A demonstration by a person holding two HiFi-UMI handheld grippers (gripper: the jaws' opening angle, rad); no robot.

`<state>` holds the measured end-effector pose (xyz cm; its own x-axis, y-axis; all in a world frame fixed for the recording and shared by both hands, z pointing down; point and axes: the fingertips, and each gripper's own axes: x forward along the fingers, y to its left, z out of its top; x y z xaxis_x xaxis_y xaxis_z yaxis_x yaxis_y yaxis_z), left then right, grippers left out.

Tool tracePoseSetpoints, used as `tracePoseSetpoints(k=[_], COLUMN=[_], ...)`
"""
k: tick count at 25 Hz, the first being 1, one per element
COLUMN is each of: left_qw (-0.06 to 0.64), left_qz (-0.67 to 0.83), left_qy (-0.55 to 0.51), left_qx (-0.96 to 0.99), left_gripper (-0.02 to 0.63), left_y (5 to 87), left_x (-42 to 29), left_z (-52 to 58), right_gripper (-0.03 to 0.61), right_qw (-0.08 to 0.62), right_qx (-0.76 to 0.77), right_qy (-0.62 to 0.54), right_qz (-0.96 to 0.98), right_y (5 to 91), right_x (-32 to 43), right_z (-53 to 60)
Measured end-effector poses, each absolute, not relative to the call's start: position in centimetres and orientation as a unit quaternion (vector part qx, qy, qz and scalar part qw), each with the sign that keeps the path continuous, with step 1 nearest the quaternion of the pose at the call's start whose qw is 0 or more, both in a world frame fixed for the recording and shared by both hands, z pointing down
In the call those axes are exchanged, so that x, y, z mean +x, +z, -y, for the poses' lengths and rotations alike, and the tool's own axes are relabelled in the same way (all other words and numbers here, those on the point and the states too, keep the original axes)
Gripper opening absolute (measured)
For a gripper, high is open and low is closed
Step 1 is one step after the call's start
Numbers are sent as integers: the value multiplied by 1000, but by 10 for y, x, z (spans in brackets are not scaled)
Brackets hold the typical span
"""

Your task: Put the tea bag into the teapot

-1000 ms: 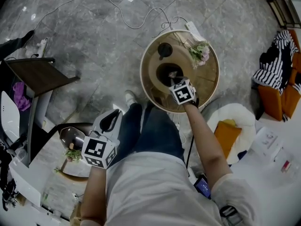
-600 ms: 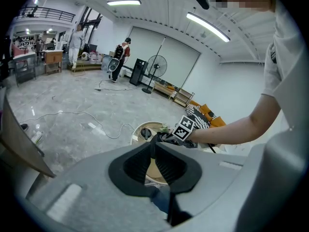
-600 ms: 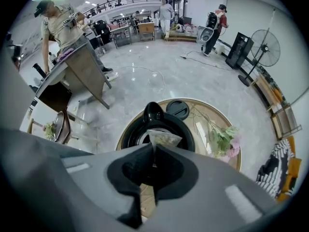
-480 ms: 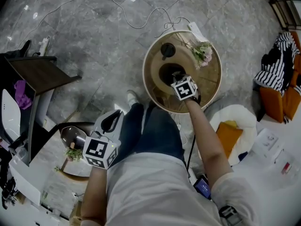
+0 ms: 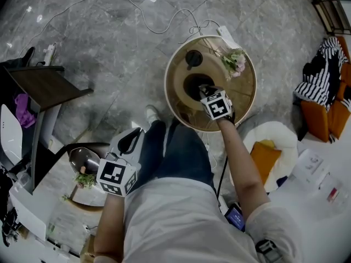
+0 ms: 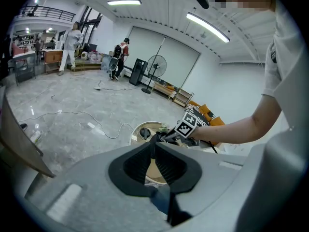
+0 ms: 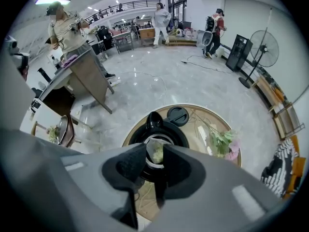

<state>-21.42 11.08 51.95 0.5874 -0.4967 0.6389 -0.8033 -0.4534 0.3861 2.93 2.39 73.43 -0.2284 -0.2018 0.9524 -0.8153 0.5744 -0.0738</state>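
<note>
A black teapot (image 5: 192, 85) stands open on the round wooden table (image 5: 245, 89), with its lid (image 5: 193, 57) lying beyond it. My right gripper (image 5: 203, 90) hovers right over the pot's mouth. In the right gripper view its jaws are opening, and the pale tea bag (image 7: 155, 152) hangs between the parted fingertips of the right gripper (image 7: 155, 154), above the teapot (image 7: 179, 135). The lid (image 7: 177, 115) lies just behind. My left gripper (image 5: 130, 140) rests near my lap, far from the table. In its own view the left gripper (image 6: 153, 149) is shut and holds nothing.
A sprig of pink flowers (image 5: 233, 59) lies on the table's far right. A cable (image 5: 153, 22) runs across the marble floor. A dark side table (image 5: 46, 86) and a bowl with greens (image 5: 82, 162) are at the left, and an orange cushion (image 5: 265, 153) at the right.
My right gripper has stayed over the teapot's mouth, shifting only slightly. The left gripper has not moved.
</note>
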Motion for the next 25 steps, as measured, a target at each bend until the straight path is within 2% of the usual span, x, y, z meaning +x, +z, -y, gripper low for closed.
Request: tracePoseSetpoints(k=[10,18,25], left_qw=[344,348,351], left_qz=[399,409,414], left_qy=[225,225,223], left_qx=[820,813,810], left_gripper=[12,12,12], left_y=[521,523,524], left_x=[-213,-218,-219], left_z=[-112,-112,-111], right_gripper=[112,72,33], right_qw=[537,566,618], right_qx=[359,316,284], right_qy=[263,251,189], right_qz=[717,719,709], right_y=[744,761,776], right_x=[40,29,26], right_z=[-13,-18,-14])
